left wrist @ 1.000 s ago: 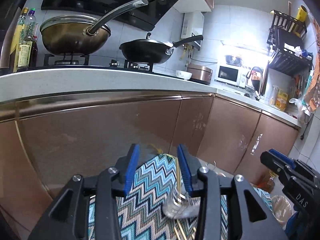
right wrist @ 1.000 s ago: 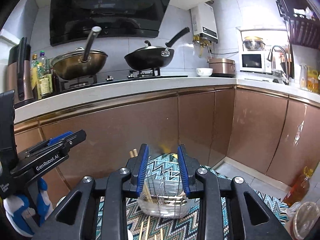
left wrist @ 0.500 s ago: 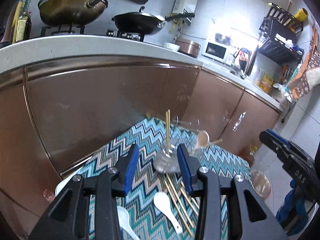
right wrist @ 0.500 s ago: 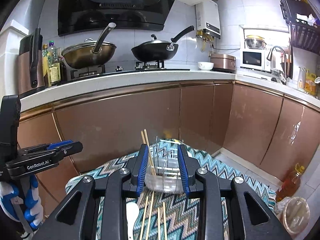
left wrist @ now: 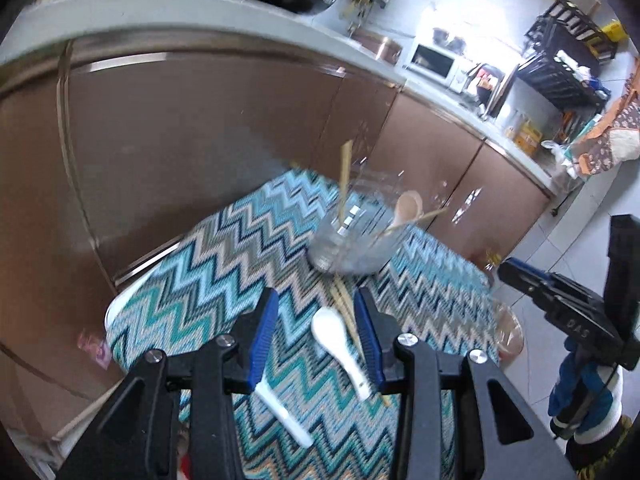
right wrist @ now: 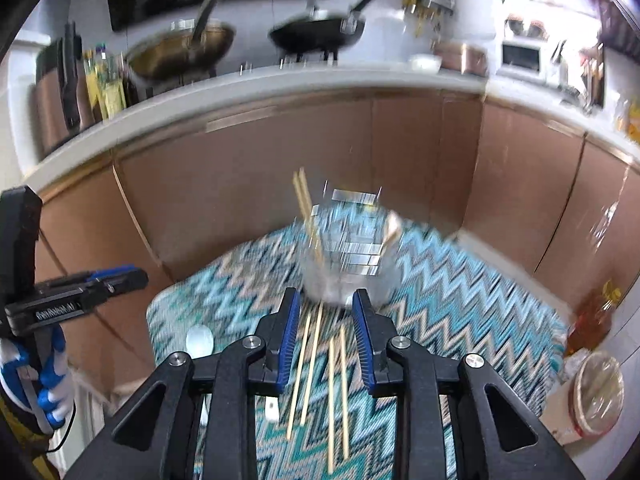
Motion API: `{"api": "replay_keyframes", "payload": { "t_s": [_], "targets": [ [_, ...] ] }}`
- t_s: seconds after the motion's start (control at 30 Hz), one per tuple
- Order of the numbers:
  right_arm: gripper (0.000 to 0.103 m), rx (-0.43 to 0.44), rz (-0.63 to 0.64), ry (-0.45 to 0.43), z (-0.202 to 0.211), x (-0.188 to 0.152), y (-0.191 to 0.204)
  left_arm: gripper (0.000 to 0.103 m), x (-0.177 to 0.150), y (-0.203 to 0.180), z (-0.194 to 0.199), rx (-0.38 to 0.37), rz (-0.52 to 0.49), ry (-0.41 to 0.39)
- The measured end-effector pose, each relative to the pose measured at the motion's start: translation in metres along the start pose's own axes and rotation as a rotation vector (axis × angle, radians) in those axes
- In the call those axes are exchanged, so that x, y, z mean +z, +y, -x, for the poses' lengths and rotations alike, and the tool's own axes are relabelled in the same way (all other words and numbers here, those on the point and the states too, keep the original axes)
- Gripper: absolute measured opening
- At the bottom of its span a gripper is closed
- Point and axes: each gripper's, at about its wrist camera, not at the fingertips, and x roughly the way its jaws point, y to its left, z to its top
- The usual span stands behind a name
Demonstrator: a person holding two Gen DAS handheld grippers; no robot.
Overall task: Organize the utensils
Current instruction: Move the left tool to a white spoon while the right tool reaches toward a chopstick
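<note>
Our left claw (left wrist: 316,336) and right claw (right wrist: 326,338) both hang wide apart with nothing between their pads. Nearest us, white ceramic spoons (left wrist: 340,350) and loose chopsticks (right wrist: 316,368) lie on the zigzag-clothed surface (left wrist: 200,280). Farther off stands a clear glass holder (left wrist: 352,240) containing upright chopsticks (left wrist: 344,180) and a wooden spoon (left wrist: 404,210).

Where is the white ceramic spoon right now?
In the left wrist view, the white ceramic spoon lies on the zigzag cloth, left of loose chopsticks.
</note>
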Motion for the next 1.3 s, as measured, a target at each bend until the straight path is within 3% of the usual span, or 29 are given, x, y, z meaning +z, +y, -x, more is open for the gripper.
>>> {"api": "replay_keyframes", "payload": {
  "t_s": [0.27, 0.67, 1.0, 1.3],
  "targets": [
    [0.018, 0.091, -0.044, 0.232, -0.083, -0.028, -0.012, 0.037, -0.029, 0.074, -0.037, 0.059, 0.118, 0.150],
    [0.016, 0.143, -0.021, 0.467, -0.173, -0.040, -0.017, 0.036, -0.060, 0.107, -0.102, -0.048, 0.211, 0.304],
    [0.015, 0.119, -0.012, 0.571, -0.219, -0.041, -0.020, 0.029, -0.066, 0.118, -0.125, -0.106, 0.288, 0.359],
    [0.014, 0.112, -0.009, 0.622, -0.246, -0.043, -0.016, 0.019, -0.063, 0.115, -0.140, -0.116, 0.304, 0.404]
  ]
}}
